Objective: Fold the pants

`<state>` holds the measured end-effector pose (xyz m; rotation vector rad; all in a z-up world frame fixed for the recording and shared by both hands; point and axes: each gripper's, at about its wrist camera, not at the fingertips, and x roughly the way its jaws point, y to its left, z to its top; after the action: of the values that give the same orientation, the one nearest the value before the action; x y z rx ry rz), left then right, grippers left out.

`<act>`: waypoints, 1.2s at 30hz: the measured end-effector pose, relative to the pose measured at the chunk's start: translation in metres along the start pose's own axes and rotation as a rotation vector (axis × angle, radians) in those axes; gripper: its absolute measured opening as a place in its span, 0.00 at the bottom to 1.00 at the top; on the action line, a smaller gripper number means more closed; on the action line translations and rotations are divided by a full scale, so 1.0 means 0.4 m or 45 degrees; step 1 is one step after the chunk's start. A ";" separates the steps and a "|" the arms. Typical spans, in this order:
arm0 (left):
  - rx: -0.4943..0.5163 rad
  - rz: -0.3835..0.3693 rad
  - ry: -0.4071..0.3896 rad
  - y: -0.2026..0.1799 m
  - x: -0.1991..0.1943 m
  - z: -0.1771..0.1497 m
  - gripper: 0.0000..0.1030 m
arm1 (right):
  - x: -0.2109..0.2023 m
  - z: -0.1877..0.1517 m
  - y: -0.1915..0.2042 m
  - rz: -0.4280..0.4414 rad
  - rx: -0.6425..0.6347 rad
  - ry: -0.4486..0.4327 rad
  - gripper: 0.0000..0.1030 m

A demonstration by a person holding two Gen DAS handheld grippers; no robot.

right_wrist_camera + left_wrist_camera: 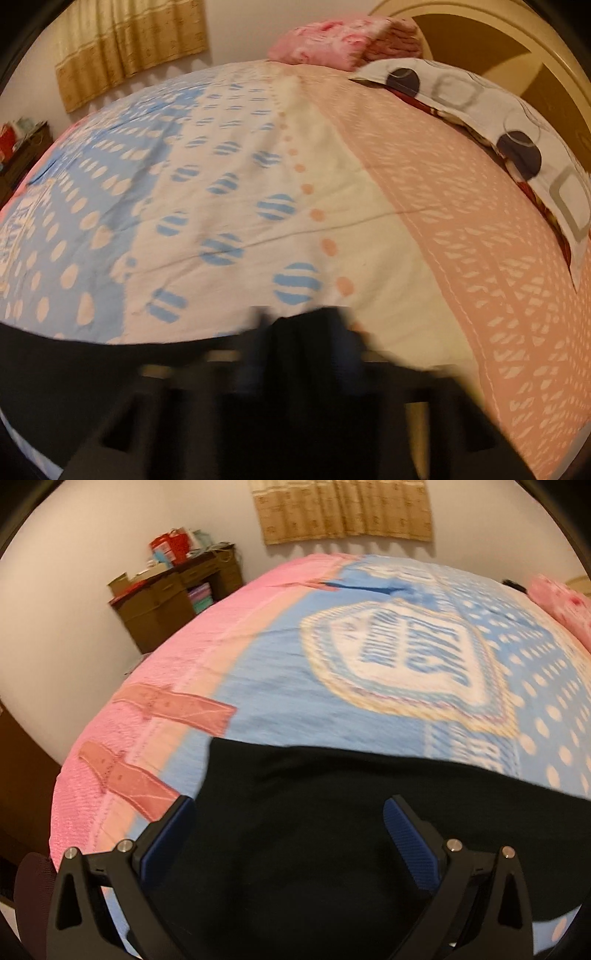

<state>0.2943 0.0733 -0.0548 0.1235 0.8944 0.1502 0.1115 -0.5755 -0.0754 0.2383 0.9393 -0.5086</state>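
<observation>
The black pants (pixel 332 805) lie spread across the near edge of the bed. In the left wrist view my left gripper (pixel 288 812) is open, its blue-padded fingers (pixel 406 834) wide apart just above the cloth, holding nothing. In the right wrist view the pants (pixel 74 376) run in from the left, and a bunched fold of black cloth (pixel 306 332) sits between the blurred fingers of my right gripper (pixel 303 354), which appears shut on it. Motion blur hides the fingertips.
The bed carries a pink, blue and cream patterned blanket (pixel 369 657). A brown desk with boxes (pixel 173 590) stands by the far wall. A pink pillow (pixel 343 40) and a spotted white pillow (pixel 480 110) lie by the headboard (pixel 498 40).
</observation>
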 end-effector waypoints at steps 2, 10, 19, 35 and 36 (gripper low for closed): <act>-0.034 -0.017 0.019 0.021 0.015 0.016 1.00 | -0.039 -0.011 0.004 0.026 0.020 -0.051 0.14; -0.276 -0.161 0.234 0.007 0.136 0.073 1.00 | -0.263 -0.095 -0.014 -0.107 0.105 -0.360 0.13; -0.427 -0.032 0.466 -0.045 0.250 0.080 1.00 | -0.219 -0.133 -0.057 -0.148 0.163 -0.286 0.14; -0.498 0.080 0.369 -0.056 0.290 0.106 0.90 | -0.204 -0.141 -0.067 -0.130 0.180 -0.281 0.14; -0.478 0.088 0.337 -0.055 0.278 0.098 0.77 | -0.205 -0.141 -0.067 -0.130 0.179 -0.282 0.14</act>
<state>0.3952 0.0700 -0.1192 -0.2200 1.1100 0.4029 0.0180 -0.5500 -0.0404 0.2559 0.7033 -0.6823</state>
